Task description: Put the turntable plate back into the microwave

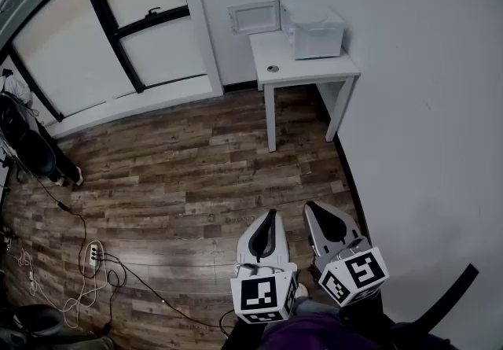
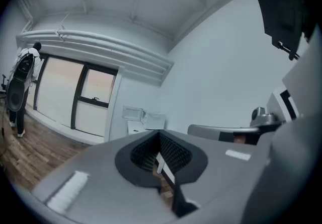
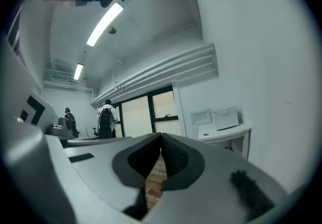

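A white microwave (image 1: 314,30) stands on a small white table (image 1: 310,71) against the far wall, with a white framed panel (image 1: 254,16) beside it. A small round object (image 1: 273,68) lies on the tabletop; I cannot tell what it is. No turntable plate shows clearly. My left gripper (image 1: 272,215) and right gripper (image 1: 310,205) are side by side low in the head view, far from the table, over the wooden floor. Both are shut with nothing between the jaws. The left gripper view shows the left gripper (image 2: 160,140) facing the microwave (image 2: 153,120). The right gripper (image 3: 161,140) has the microwave (image 3: 226,116) to its right.
Large dark-framed windows (image 1: 118,26) fill the left wall. A power strip (image 1: 94,252) and loose cables lie on the floor at the lower left, near dark equipment (image 1: 31,144). Two people (image 3: 106,117) stand far off by the windows. A white wall runs along the right.
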`<state>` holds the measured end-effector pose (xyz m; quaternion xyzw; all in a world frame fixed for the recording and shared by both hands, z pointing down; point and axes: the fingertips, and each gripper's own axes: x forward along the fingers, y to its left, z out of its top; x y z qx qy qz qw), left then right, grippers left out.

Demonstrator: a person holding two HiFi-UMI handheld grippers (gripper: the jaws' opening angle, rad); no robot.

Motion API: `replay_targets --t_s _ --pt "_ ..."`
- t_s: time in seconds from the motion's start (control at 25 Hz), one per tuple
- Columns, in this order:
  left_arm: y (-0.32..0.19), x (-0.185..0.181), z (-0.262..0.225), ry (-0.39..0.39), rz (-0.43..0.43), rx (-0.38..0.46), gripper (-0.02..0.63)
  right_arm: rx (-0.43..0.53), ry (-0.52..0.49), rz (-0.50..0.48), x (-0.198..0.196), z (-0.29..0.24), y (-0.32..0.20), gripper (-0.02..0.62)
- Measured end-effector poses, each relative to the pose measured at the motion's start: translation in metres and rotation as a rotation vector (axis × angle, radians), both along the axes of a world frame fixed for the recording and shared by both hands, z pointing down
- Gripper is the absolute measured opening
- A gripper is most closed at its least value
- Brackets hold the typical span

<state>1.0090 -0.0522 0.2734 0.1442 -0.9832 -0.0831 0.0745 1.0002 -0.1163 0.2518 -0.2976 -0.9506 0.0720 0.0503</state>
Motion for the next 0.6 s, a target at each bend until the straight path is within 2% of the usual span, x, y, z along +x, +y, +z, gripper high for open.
replay_targets --t_s 0.36,0.6 --pt "0.015 -0.005 0.021 0.011 -0.007 0.006 0.003 0.029 0.026 0.002 -0.003 0.018 0.015 0.009" --pt "0.019 -0.048 0.033 0.021 -0.052 0.019 0.003 0.021 0.005 -0.038 -0.047 0.025 0.021 0.011"
